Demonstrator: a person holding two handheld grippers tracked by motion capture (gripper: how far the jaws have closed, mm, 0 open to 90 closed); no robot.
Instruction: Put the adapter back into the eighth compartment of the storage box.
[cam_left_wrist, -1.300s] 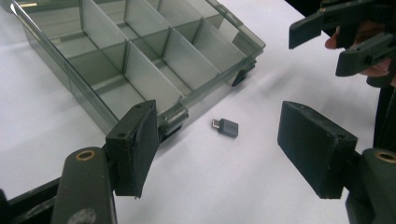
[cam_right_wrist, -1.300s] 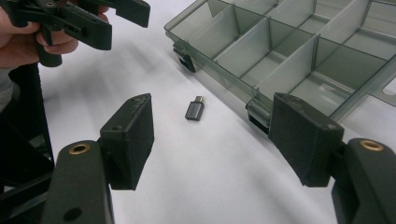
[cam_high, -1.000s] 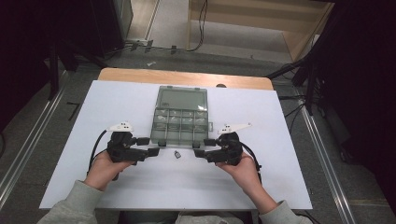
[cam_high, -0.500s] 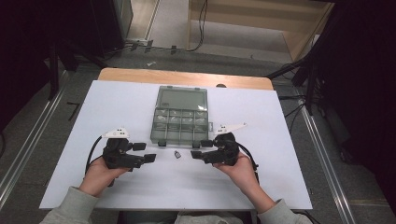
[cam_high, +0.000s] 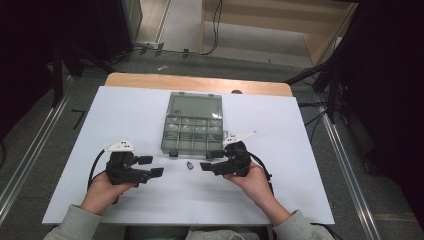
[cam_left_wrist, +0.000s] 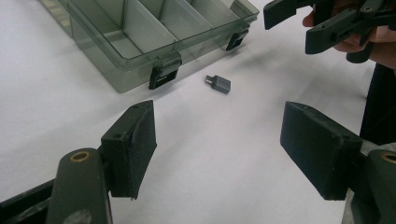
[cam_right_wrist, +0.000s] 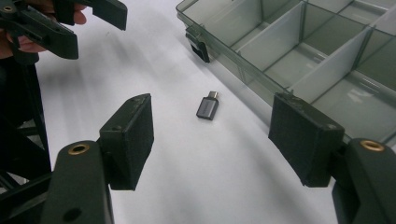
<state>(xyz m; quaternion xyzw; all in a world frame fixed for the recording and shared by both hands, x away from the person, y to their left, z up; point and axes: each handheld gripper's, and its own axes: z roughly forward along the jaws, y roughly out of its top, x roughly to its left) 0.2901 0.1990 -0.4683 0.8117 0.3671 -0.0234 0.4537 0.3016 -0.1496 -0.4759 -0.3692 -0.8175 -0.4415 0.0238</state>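
The white table (cam_high: 125, 115) carries an open compartment box (cam_high: 194, 127) and a small adapter (cam_high: 190, 165).

High view: small dark adapter (cam_high: 190, 165) at lower centre is too small to read, connector end not resolvable. Organizer box (cam_high: 193, 125) compartments: contents can't be told through the smoky plastic at this size. Both forearms cut off by the bottom edge. Left gripper view: box (cam_left_wrist: 140, 32) cropped at top and left edges, far compartments out of frame; right gripper (cam_left_wrist: 327, 21) at upper right cut by the top and right edges, with the hand mostly out of frame. Right gripper view: box (cam_right_wrist: 303, 42) cropped at top and right; left gripper (cam_right_wrist: 70, 23) at upper left cut by the top and left edges. Adapter (cam_right_wrist: 208, 108) markings not legible.
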